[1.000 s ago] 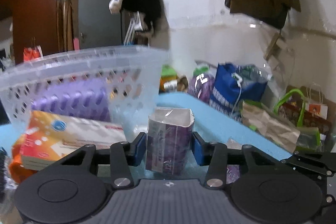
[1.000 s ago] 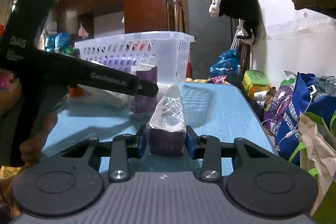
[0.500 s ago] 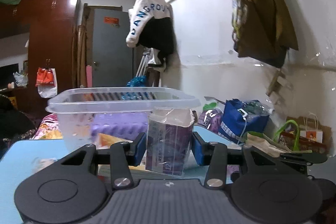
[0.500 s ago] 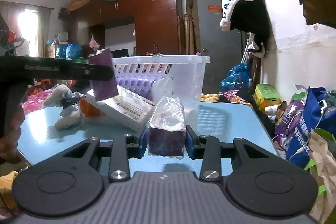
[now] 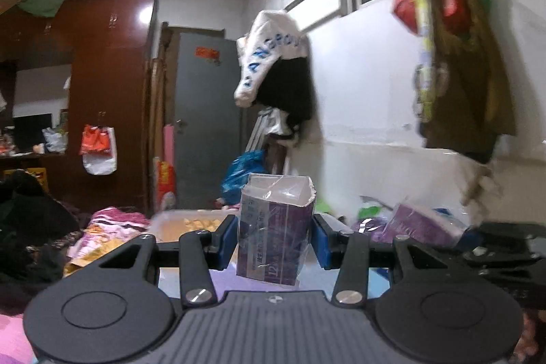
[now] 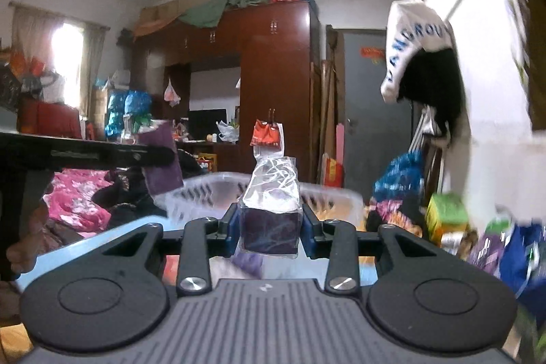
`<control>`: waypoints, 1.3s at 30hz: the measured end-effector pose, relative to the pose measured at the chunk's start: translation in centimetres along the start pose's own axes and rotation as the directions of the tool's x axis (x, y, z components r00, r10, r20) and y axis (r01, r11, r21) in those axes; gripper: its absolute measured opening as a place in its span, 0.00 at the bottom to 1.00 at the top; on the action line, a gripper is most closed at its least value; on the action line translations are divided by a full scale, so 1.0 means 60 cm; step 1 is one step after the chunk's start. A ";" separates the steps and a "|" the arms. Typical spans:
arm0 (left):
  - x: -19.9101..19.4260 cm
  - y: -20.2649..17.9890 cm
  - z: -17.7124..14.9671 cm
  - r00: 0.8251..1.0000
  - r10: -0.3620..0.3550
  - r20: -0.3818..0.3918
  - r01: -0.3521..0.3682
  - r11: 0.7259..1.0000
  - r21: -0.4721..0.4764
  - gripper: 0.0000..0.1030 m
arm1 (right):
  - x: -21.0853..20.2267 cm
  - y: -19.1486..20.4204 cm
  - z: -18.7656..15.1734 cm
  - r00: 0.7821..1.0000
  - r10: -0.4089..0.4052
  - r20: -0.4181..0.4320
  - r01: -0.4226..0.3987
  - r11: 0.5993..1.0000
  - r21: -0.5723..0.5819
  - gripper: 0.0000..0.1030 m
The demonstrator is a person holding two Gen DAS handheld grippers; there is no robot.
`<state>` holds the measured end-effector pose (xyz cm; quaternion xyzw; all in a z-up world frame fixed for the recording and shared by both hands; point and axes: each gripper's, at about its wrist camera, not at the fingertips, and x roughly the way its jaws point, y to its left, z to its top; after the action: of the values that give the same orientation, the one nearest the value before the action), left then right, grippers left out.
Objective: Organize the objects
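left wrist: purple pack between tongs

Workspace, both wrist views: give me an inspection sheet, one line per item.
Surface: blue table, only a strip visible.
Job's things: two purple film-wrapped packs, left pack and right pack; white perforated basket beyond them.
Clutter: bags heaped at the wall.
Grippers: left gripper shut on the left pack; right gripper shut on the right pack, both held above the table.
Cables: nothing seen.
Surroundings: wardrobe, grey door, hanging clothes.
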<state>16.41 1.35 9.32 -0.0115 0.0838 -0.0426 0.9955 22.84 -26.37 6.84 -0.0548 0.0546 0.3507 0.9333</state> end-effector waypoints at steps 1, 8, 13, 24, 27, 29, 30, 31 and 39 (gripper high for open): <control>0.019 0.005 0.015 1.000 0.023 -0.020 -0.023 1.000 0.002 0.48 | 0.019 0.001 0.014 1.000 -0.011 -0.014 0.011 1.000 -0.007 0.38; 0.144 0.026 0.059 0.966 0.150 -0.210 -0.140 0.988 0.063 0.48 | 0.171 -0.019 0.035 0.967 -0.055 -0.250 0.063 0.998 0.023 0.38; 0.205 0.054 0.055 0.923 0.203 -0.326 -0.184 0.979 0.089 0.48 | 0.227 -0.031 0.016 0.928 -0.091 -0.361 0.111 0.993 0.035 0.38; 0.233 0.092 0.017 0.883 0.215 -0.417 -0.204 0.976 0.071 0.48 | 0.241 -0.052 0.008 0.910 -0.083 -0.407 0.128 0.988 0.083 0.38; 0.236 0.092 0.012 0.877 0.239 -0.417 -0.224 0.971 0.086 0.48 | 0.251 -0.048 0.004 0.899 -0.086 -0.430 0.127 0.989 0.069 0.38; 0.240 0.096 0.010 0.875 0.246 -0.416 -0.235 0.969 0.080 0.48 | 0.251 -0.050 0.004 0.899 -0.081 -0.429 0.129 0.988 0.084 0.39; 0.237 0.099 0.009 0.884 0.240 -0.402 -0.231 0.970 0.072 0.49 | 0.253 -0.056 0.007 0.901 -0.086 -0.424 0.134 0.987 0.086 0.39; 0.233 0.098 0.010 0.895 0.237 -0.377 -0.227 0.971 0.072 0.57 | 0.251 -0.057 0.009 0.905 -0.097 -0.415 0.144 0.986 0.083 0.43; 0.126 0.074 -0.002 0.944 0.247 -0.218 -0.236 0.969 0.076 0.95 | 0.134 -0.057 0.009 0.967 -0.147 -0.208 0.174 0.978 0.117 1.00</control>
<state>24.17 5.13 7.80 0.0281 0.1960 0.0766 0.9772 31.11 -23.63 6.45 -0.0308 0.1662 0.2621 0.9501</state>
